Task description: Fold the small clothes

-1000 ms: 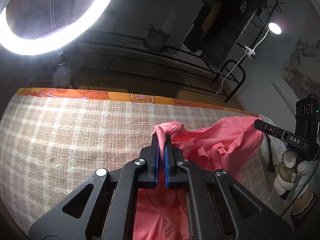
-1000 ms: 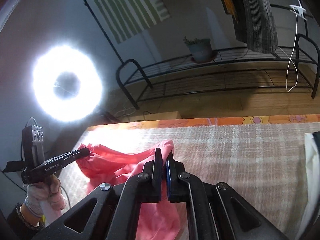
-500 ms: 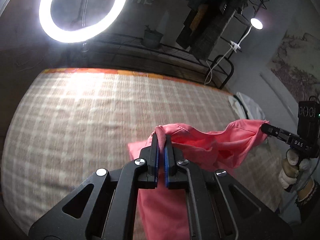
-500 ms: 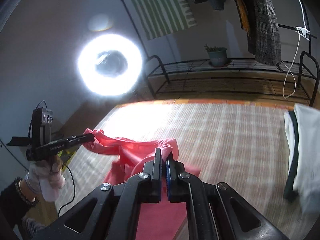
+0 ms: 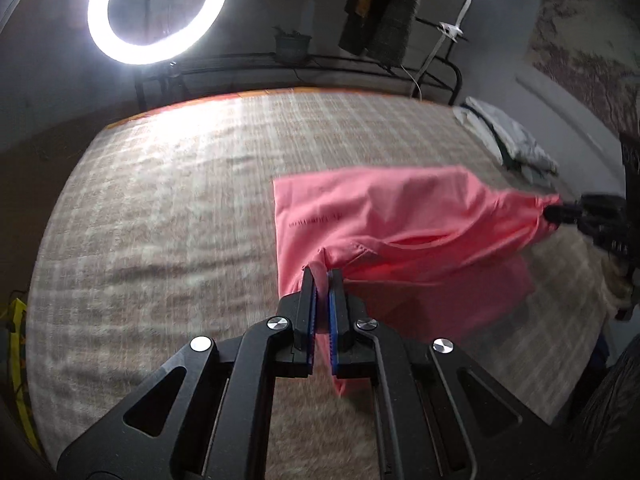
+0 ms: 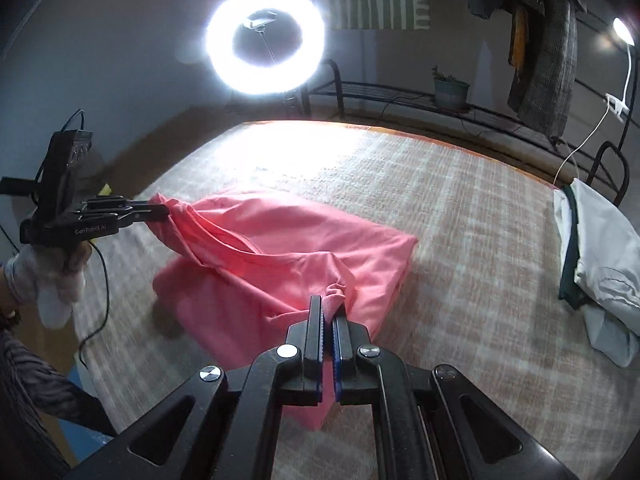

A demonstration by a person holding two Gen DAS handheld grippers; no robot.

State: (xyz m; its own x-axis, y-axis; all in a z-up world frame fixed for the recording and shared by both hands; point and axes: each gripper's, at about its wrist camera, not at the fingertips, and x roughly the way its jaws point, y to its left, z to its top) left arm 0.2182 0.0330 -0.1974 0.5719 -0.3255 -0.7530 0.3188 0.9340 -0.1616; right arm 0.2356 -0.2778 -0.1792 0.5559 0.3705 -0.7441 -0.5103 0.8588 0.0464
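Observation:
A pink garment (image 5: 400, 216) hangs stretched between both grippers above the plaid cloth-covered table (image 5: 168, 208). My left gripper (image 5: 322, 276) is shut on one corner of it. My right gripper (image 6: 329, 304) is shut on another bunched corner of the same pink garment (image 6: 280, 248). The right gripper also shows at the right edge of the left wrist view (image 5: 560, 213), and the left gripper shows at the left of the right wrist view (image 6: 160, 212). The garment's lower part drapes down toward the table.
A pile of white and dark folded clothes (image 6: 596, 256) lies at the table's right side, also seen in the left wrist view (image 5: 516, 144). A ring light (image 6: 266, 38) stands behind the table, with a black metal rack (image 6: 440, 100) and a potted plant (image 6: 450, 90).
Both grippers have risen and drawn back from the far edge, spreading the pink garment wider between them; more of the table now shows beneath it.

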